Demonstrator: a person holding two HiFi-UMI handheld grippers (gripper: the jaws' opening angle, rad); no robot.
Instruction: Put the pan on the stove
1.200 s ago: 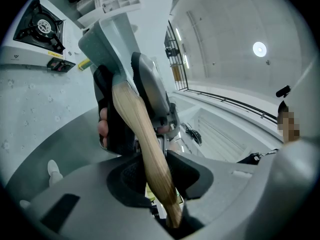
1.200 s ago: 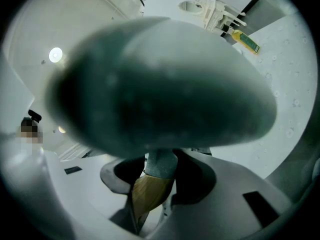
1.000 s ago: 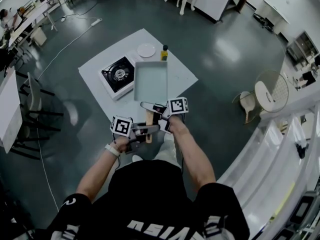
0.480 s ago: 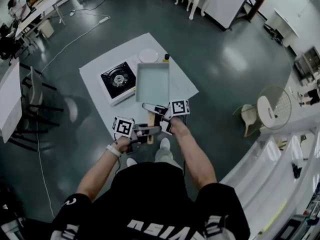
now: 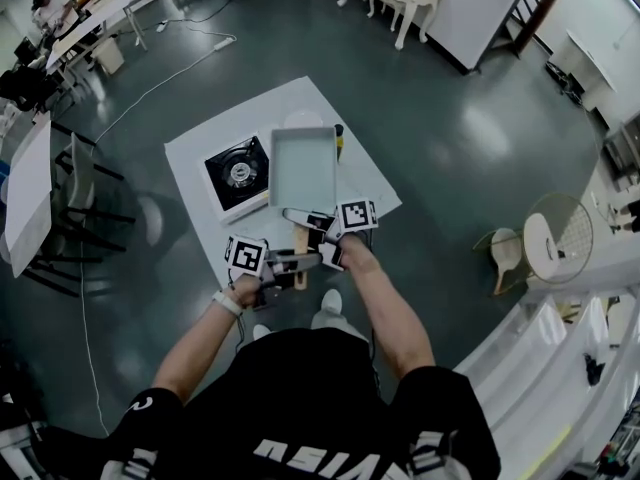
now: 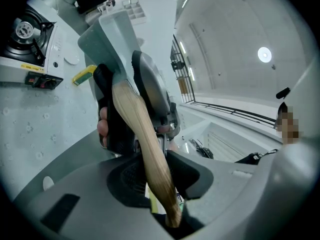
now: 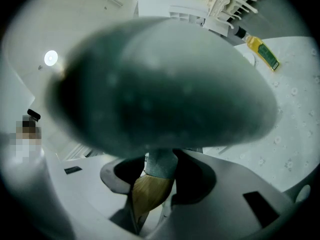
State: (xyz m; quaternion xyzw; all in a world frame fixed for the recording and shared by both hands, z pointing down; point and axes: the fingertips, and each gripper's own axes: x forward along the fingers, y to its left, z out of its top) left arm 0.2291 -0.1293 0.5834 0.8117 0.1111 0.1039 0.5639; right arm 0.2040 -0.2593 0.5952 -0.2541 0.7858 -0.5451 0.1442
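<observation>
Bench (image 5: 365, 178): white, square, centre of the head view, set on a dark floor. Stove (image 5: 238, 173): single-burner, black top in a white body, on the bench's left part; burner bare, nothing on it. Pan (image 5: 303, 168): grey, rectangular, shallow, empty; in the head view it shows just right of the stove, and it appears to be carried clear of the bench top rather than resting on it. Left tool (image 6: 155, 179): clenched on the near end of the pan's handle (image 6: 142, 144), pale wood, pads pressing both sides. Right tool (image 7: 156, 176): clamped on the same handle further up, where wood meets the grey metal neck, with the pan's body filling most of its view. Bottle (image 7: 262, 51): small, yellow, at the bench's far side, near the pan's upper right corner in the head view. Status, as judged: pan gripped and brought alongside; placement not yet done. Remaining: carry it left over the burner, lower it level, free both tools.
</observation>
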